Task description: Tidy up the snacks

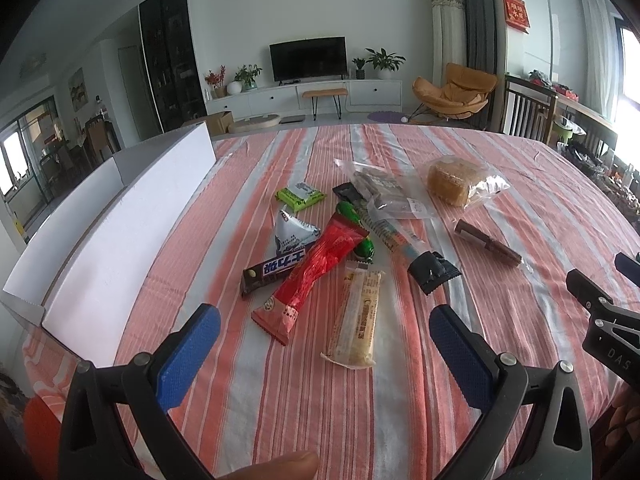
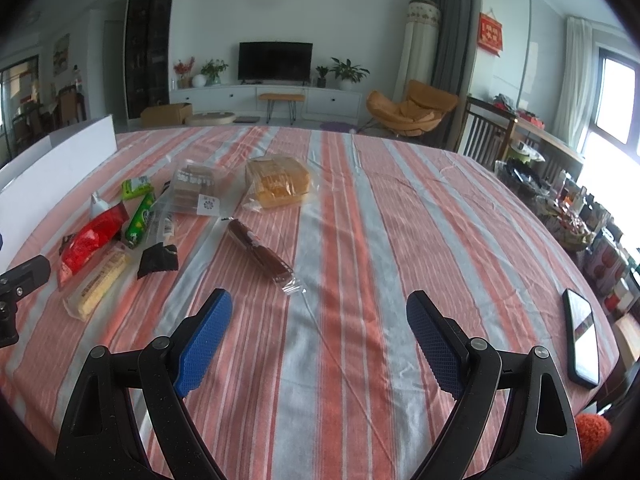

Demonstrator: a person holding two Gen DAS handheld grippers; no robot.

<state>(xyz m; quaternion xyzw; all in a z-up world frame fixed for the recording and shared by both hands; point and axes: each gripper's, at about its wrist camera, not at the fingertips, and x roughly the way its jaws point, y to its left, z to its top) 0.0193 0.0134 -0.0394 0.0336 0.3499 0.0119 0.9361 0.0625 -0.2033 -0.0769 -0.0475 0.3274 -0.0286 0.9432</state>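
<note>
Several wrapped snacks lie loose on the striped tablecloth (image 1: pixel 280 400). A long red packet (image 1: pixel 316 272) crosses a dark chocolate bar (image 1: pixel 272 270), with a pale cream bar (image 1: pixel 356 320) beside it. Further back lie a green packet (image 1: pixel 300 196), a clear bag of biscuits (image 1: pixel 380 192), a bagged cake (image 1: pixel 456 180) and a brown bar (image 1: pixel 488 242). My left gripper (image 1: pixel 324 324) hovers open just short of the red packet and the cream bar. My right gripper (image 2: pixel 320 316) is open over bare cloth, the brown bar (image 2: pixel 260 252) ahead to its left.
A white open box (image 1: pixel 120 216) stands along the table's left side. A phone (image 2: pixel 582 336) lies near the right edge. A black packet (image 1: pixel 434 272) sits right of the pile. Cluttered shelves and chairs stand beyond the table's right edge.
</note>
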